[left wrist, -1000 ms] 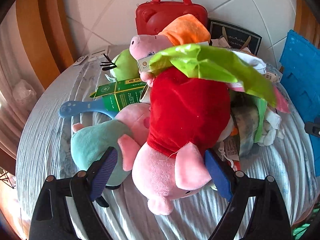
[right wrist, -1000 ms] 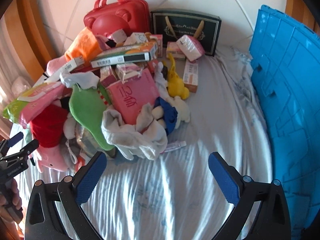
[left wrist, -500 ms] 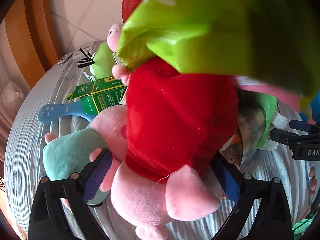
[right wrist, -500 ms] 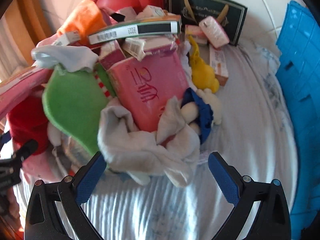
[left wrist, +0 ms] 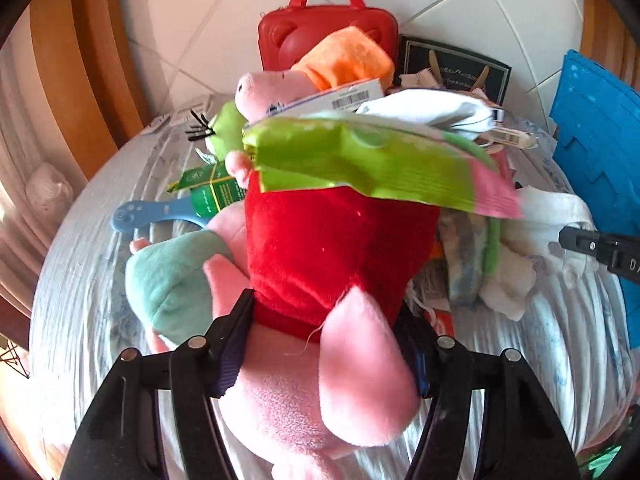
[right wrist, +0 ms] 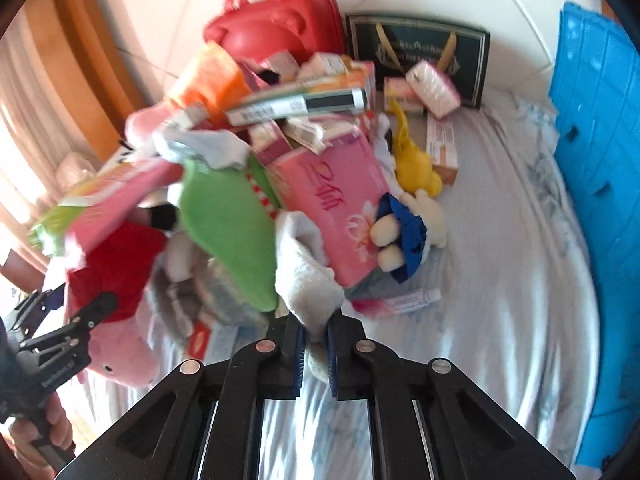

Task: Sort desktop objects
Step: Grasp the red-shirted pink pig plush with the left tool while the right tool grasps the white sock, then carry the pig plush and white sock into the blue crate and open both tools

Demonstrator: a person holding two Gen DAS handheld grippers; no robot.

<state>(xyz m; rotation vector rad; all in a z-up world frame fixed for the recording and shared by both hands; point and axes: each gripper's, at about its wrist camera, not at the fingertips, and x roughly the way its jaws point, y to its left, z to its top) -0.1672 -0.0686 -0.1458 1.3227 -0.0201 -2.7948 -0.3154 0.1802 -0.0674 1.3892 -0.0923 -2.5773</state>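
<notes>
Pile: your heap of mixed desktop clutter sits mid-cloth, blue plastic crate wall (right wrist: 592,184) to its right | Left gripper (left wrist: 324,344): jaws just closed, clamping the red-dressed pink plush pig (left wrist: 336,264), long axis running away from you | Right gripper (right wrist: 314,350): pitched down, just pinched shut on the grey-white sock (right wrist: 306,276) at the heap's near edge.

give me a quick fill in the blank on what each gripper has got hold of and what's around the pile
1. The left gripper is clamped on a pink pig plush wearing a ____ dress.
2. The right gripper is shut on a ____ sock.
3. At the right edge of the bed stands a ____ crate.
4. The case with a handle at the back is ____.

Missing words: red; white; blue; red
</notes>
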